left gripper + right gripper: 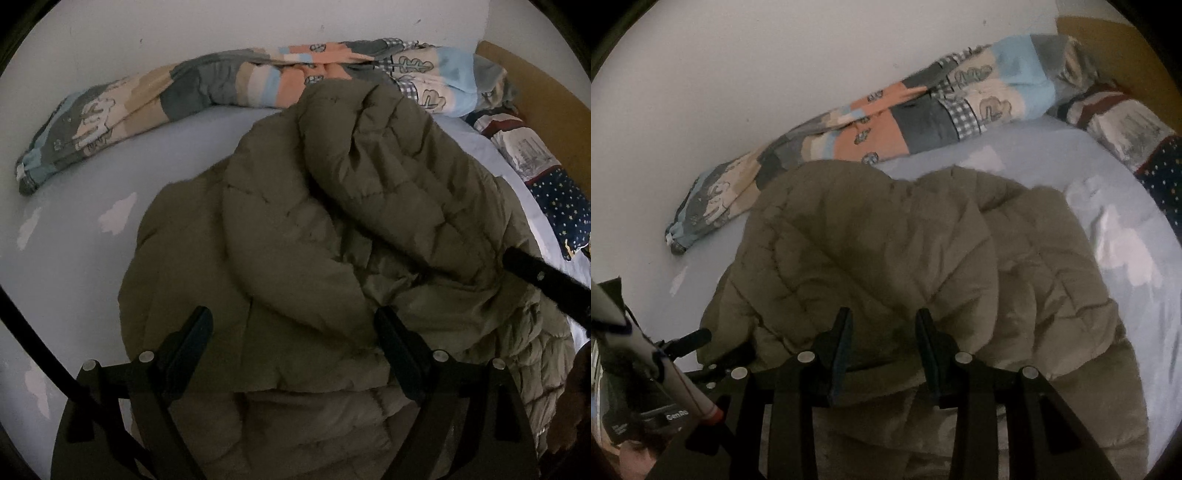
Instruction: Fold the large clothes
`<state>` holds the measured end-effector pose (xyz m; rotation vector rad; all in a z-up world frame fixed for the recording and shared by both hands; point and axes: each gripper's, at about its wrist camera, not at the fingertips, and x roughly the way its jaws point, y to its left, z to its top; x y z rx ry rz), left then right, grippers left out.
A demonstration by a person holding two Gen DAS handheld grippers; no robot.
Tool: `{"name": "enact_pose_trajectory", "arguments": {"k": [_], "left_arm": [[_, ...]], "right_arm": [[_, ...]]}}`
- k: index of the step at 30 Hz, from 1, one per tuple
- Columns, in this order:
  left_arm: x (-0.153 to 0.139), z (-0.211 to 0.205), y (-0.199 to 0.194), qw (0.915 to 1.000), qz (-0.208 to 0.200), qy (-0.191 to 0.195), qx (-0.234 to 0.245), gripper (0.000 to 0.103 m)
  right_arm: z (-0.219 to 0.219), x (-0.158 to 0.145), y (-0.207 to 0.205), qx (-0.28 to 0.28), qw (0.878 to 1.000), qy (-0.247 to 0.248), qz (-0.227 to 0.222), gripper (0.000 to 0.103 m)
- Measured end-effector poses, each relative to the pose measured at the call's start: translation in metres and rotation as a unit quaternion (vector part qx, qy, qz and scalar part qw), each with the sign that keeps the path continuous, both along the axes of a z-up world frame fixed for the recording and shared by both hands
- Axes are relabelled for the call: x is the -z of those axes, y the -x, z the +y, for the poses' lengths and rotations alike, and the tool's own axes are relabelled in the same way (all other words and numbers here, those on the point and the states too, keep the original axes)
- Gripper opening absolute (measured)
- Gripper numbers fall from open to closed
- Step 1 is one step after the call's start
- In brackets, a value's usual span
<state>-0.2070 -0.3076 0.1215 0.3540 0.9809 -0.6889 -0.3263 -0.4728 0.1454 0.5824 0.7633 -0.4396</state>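
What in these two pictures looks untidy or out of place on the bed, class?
The olive padded coat lies bunched in the middle of the bed sheet, one part flopped over in thick rumpled folds, not flat. The patchwork quilt is rolled into a long heap against the wall. Nothing looks torn or spilled.

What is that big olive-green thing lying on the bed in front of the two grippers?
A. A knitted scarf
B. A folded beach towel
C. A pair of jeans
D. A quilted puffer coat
D: the olive puffer coat shows stitched, padded quilting panels and lies bunched on the pale blue bedsheet, in front of the patchwork quilt rolled along the wall.
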Motion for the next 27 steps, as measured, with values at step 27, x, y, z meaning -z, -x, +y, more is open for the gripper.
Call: {"name": "enact_pose_trajectory", "arguments": {"k": [27], "left_arm": [[-0.04,0.042,0.036,0.9972,-0.067,0.026,-0.021,0.09]], "right_arm": [[0.014,-0.008,0.018,0.001,1.0,0.003,0.028,0.04]]}}
